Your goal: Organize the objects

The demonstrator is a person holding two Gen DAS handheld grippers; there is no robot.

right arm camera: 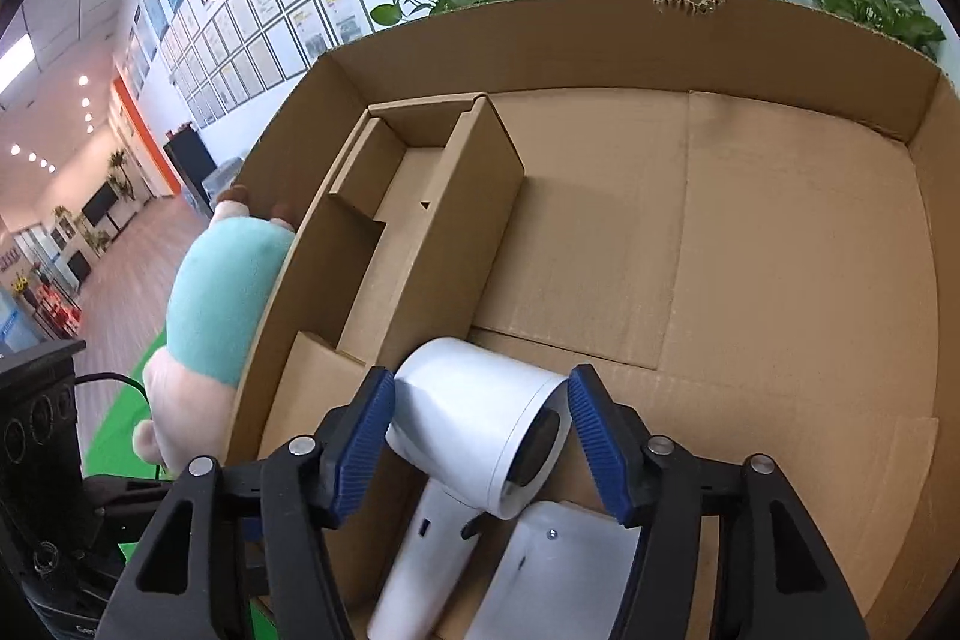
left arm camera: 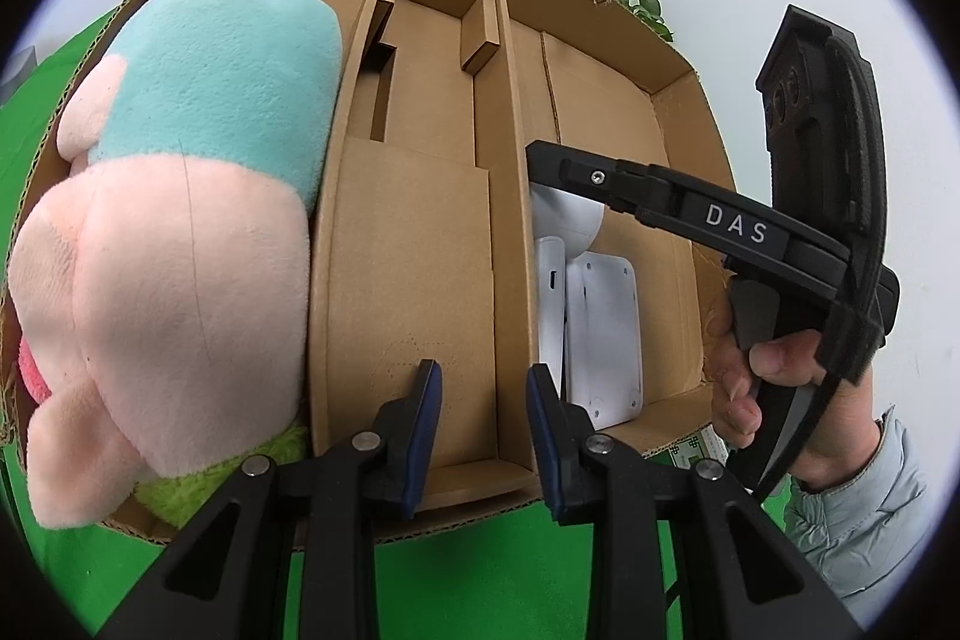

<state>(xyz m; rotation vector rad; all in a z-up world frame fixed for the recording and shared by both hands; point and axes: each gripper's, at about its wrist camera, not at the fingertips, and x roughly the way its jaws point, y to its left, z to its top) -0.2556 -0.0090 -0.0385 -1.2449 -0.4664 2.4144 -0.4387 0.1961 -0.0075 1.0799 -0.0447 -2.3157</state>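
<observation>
The white device (right arm camera: 480, 436), which looks like a small hair dryer with a round barrel and a flat handle, lies in the near right part of the cardboard box (right arm camera: 780, 250), beside a flat white plate (right arm camera: 558, 550). It lies just right of the cardboard insert (right arm camera: 432, 220), so I judge this open part is chosen as its place. The right gripper (right arm camera: 480, 436) has its jaws around the barrel, but a gap shows on the right side, so they look released, not pressing. The left gripper (left arm camera: 483, 436) has its jaws narrow, one on each side of the wall of the insert (left arm camera: 516, 232); whether they pinch it I cannot tell. A plush toy (left arm camera: 180, 220), pink and light blue, fills the left part of the box. The box stands on a green desk (left arm camera: 450, 580).
</observation>
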